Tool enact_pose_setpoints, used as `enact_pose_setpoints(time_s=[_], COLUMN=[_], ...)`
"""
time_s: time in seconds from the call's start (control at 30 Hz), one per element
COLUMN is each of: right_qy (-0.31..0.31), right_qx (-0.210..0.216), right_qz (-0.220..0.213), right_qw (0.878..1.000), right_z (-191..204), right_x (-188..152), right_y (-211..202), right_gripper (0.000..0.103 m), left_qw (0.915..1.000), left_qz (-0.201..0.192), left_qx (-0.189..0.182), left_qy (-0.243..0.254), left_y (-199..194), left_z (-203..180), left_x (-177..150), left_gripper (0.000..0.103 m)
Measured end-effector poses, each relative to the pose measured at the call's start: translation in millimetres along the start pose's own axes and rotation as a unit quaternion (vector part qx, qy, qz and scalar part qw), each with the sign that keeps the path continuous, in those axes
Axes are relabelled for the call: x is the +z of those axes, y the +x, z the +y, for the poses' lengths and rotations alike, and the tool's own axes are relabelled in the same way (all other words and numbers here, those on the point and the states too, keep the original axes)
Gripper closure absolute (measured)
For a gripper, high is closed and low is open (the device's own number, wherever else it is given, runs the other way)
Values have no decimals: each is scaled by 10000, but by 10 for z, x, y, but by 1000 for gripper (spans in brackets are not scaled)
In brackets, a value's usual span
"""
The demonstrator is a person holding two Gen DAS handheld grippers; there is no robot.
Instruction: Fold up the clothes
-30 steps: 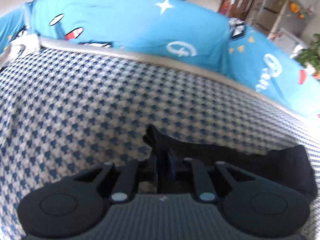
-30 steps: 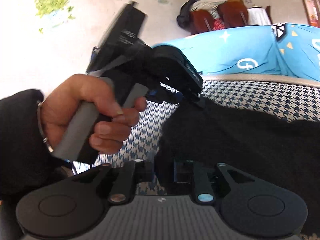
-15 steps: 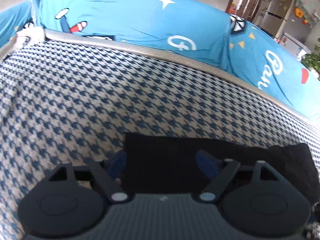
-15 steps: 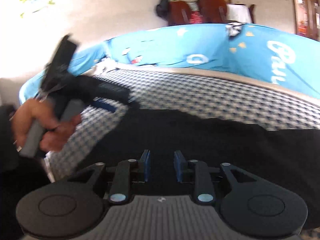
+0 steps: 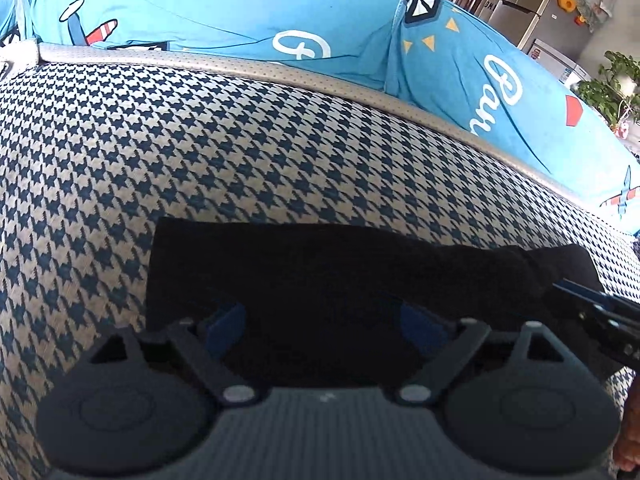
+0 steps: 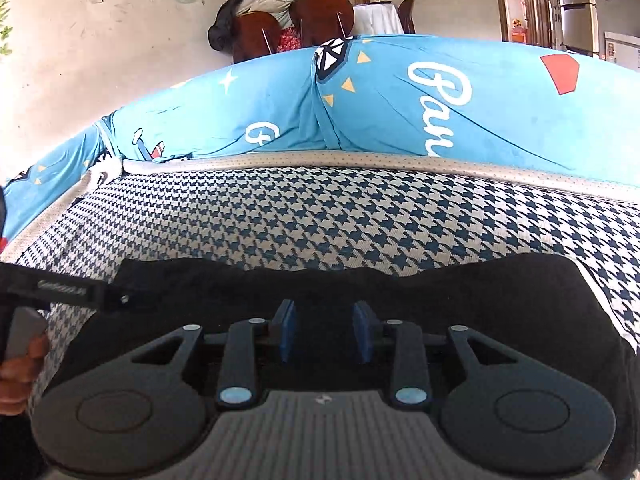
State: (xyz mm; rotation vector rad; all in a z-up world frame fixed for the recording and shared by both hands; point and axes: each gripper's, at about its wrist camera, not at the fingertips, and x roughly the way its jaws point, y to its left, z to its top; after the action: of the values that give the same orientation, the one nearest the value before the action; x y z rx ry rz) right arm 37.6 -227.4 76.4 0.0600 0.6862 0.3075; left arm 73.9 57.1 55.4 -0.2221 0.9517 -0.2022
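A: Broadly, the scene is filled by a houndstooth cushion (image 5: 200, 152), navy on cream, edged at the far side by a pale perforated trim (image 5: 248, 66). Behind the trim a blue printed cover (image 5: 224, 8) is seen, with stars, planes and white script on it.

B: And the task's thing?

A: A black garment (image 5: 320, 272) is laid flat on the cushion, near its front. In the left wrist view its left edge is seen straight and squared; a bunched, thicker part is noted at its right end. In the right wrist view the same garment (image 6: 440, 292) is spread across the whole lower width.

B: Left gripper?

A: The left gripper (image 5: 322, 320) is held low over the garment, jaws spread wide and opening. Cloth is seen beneath and between the blue pads (image 5: 224, 322), but nothing is pinched. From the right wrist view its black body (image 6: 64, 292) is seen at the garment's left corner, a hand (image 6: 20, 364) on its grey handle.

B: Right gripper?

A: The right gripper (image 6: 325, 330) is noted with jaws narrowly parted and opening, the garment under them. A clear gap is seen between the pads (image 6: 286, 330); nothing is gripped. Its tip (image 5: 592, 304) is visible at the right edge of the left wrist view.
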Motion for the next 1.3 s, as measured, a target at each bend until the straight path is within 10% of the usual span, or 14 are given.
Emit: enact_pose_setpoints(time_s=[0.6, 0.97, 1.3], right_qy=[-210, -117, 389], right_qx=[-581, -896, -566], right_qz=[247, -2, -198], right_qw=[9978, 9959, 9974], right_z=[0, -59, -178], right_x=[75, 91, 164], right_y=[525, 737, 462], right_gripper=[76, 78, 78], left_qw=[9981, 9828, 9901], left_qz=[242, 248, 3], left_qx=[-130, 370, 136], left_qy=[556, 1795, 1397], left_y=[-27, -13, -45], left_z=[-56, -337, -360], left_x=[-223, -556, -396], left_gripper=[11, 3, 3])
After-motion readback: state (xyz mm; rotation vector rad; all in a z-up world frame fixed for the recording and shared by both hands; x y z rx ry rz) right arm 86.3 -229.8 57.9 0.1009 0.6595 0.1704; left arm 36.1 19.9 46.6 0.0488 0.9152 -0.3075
